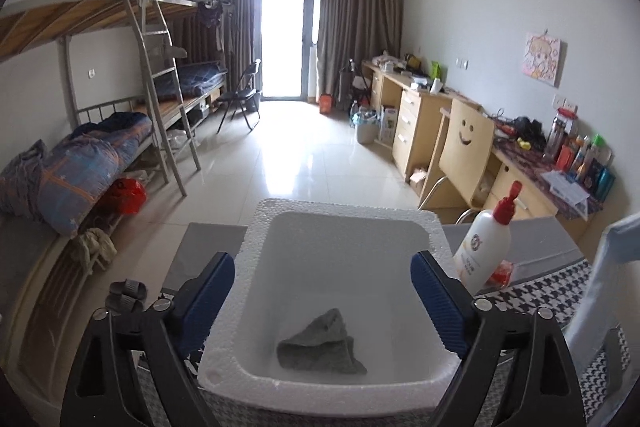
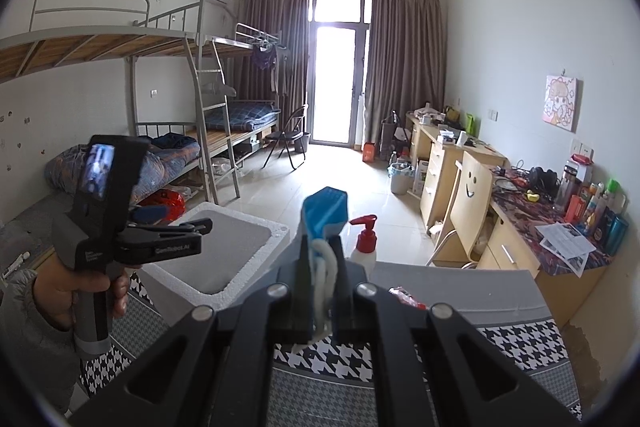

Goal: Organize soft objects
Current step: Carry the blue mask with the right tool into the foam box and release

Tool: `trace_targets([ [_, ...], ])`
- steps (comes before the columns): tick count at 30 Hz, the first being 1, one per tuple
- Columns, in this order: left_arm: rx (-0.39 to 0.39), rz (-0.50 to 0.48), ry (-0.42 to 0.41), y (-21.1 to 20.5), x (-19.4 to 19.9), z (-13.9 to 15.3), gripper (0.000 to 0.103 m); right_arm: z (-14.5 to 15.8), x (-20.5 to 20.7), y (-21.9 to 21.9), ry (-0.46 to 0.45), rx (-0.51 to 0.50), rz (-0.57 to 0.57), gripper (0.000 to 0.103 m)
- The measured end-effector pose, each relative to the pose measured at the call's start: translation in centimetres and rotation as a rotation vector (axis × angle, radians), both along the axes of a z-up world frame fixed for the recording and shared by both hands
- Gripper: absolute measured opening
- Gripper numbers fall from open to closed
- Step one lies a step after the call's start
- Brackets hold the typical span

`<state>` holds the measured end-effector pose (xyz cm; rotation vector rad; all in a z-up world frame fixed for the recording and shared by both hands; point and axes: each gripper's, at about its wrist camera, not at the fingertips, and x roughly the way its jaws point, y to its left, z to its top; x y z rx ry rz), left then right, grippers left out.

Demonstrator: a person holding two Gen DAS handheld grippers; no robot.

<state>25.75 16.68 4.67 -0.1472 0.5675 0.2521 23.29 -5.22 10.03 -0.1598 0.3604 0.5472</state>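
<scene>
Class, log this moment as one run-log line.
left gripper: open over foam box | grey cloth: in box | right gripper: shut on blue mask

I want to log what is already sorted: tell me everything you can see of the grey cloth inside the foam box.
The grey cloth is a small, soft piece of what looks like knit or terry fabric, dull mid-grey. It lies crumpled and loosely folded into a rough triangle, one corner raised toward the far wall. It rests on the floor of the white foam box, near the front wall, and is the only item visible inside. Nothing grips it: the left gripper hangs open, its blue pads either side of the box, above the cloth.
</scene>
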Motion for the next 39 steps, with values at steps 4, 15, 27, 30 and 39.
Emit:
trace_targets([
  [4,0.020,0.031,-0.055,-0.2,-2.0,0.5,0.102,-0.1,0.5,0.4,0.007,0.001,0.006,0.008],
  [15,0.011,0.045,-0.112,0.1,-6.2,0.2,0.102,0.6,1.7,2.7,0.020,0.008,0.027,0.008],
  [27,0.030,0.113,-0.119,1.2,-8.2,-1.3,0.102,1.8,2.4,5.4,0.045,0.011,0.053,0.008],
  [30,0.042,0.123,-0.123,1.3,-8.9,-1.6,0.102,2.5,2.3,6.0,0.028,0.010,0.053,0.008],
  [39,0.031,0.139,-0.119,1.8,-10.1,-3.2,0.102,1.8,3.3,9.0,0.054,-0.037,0.069,0.008],
])
